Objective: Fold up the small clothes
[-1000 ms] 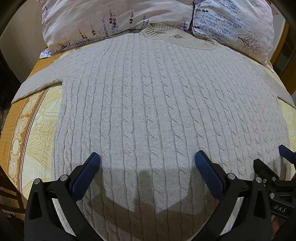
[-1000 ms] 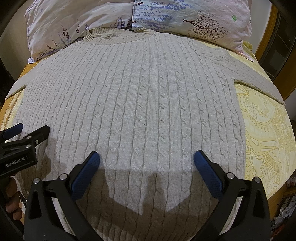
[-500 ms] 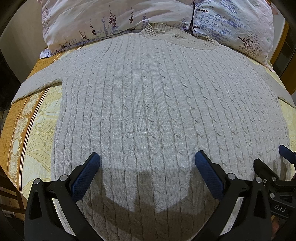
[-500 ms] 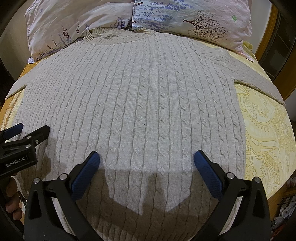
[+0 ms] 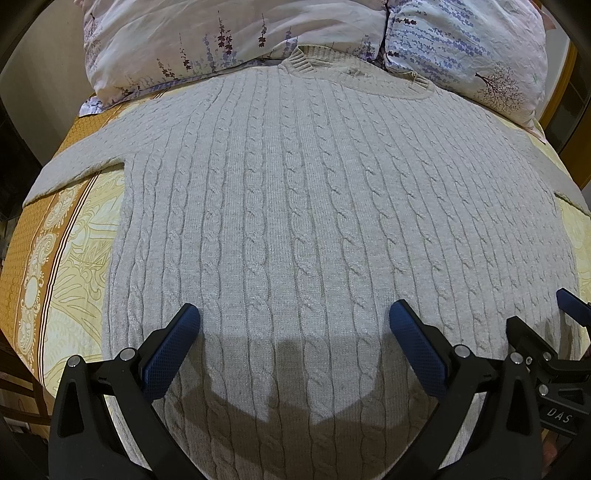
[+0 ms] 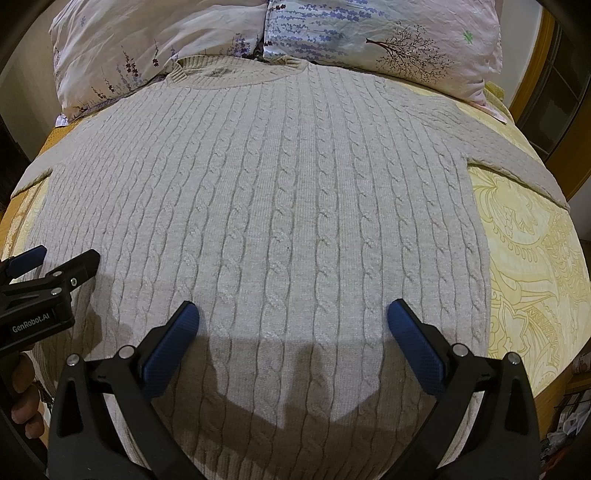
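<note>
This is a bedroom in a home. A bed (image 5: 74, 280) fills the room in front of me, dressed in a yellow bedspread (image 6: 528, 266) with ornate scrollwork and an orange patterned border (image 5: 26, 251). At twelve o'clock two pillows lean at the head, one pale with purple flower sprigs (image 5: 221, 40), one with lavender rows and a printed tree (image 6: 388, 37). A cream cable-knit sweater (image 5: 314, 206) lies spread flat across the bedspread. Wooden trim (image 6: 546, 74) stands at two o'clock.

Left gripper (image 5: 294, 325) open over flat sweater (image 5: 314, 206)
Collar at 12 o'clock touching pillows (image 5: 229, 33); yellow bedspread (image 5: 55, 266) at 9 o'clock; right gripper (image 5: 554, 350) at 4 o'clock, over hem
</note>
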Motion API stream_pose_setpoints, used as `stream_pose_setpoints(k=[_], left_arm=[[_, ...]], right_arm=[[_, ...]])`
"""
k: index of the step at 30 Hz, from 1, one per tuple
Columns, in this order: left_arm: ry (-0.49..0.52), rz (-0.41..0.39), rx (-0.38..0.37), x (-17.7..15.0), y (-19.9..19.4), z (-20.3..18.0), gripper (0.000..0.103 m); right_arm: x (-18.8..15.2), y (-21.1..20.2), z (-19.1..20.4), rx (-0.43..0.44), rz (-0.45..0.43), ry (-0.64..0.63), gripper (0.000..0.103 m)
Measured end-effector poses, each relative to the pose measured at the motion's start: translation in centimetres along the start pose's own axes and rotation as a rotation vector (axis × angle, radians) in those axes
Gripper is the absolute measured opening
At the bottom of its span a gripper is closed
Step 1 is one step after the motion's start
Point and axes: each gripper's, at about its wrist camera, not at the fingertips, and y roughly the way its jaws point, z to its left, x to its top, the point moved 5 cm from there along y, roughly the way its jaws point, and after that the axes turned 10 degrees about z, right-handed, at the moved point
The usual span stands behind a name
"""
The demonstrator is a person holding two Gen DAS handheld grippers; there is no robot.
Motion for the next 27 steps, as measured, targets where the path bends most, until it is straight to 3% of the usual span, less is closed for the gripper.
stream_pose_setpoints(k=[20, 27], left_arm=[[0.007, 0.023, -0.003, 0.36, 0.14, 0.02, 0.102], [0.014, 0.043, -0.003, 0.74, 0.38, -0.15, 0.102]], right_arm=[[0.44, 0.06, -0.1, 0.014, 0.003, -0.033, 0.101], [0.18, -0.27, 0.1, 0.04, -0.06, -0.091, 0.101]])
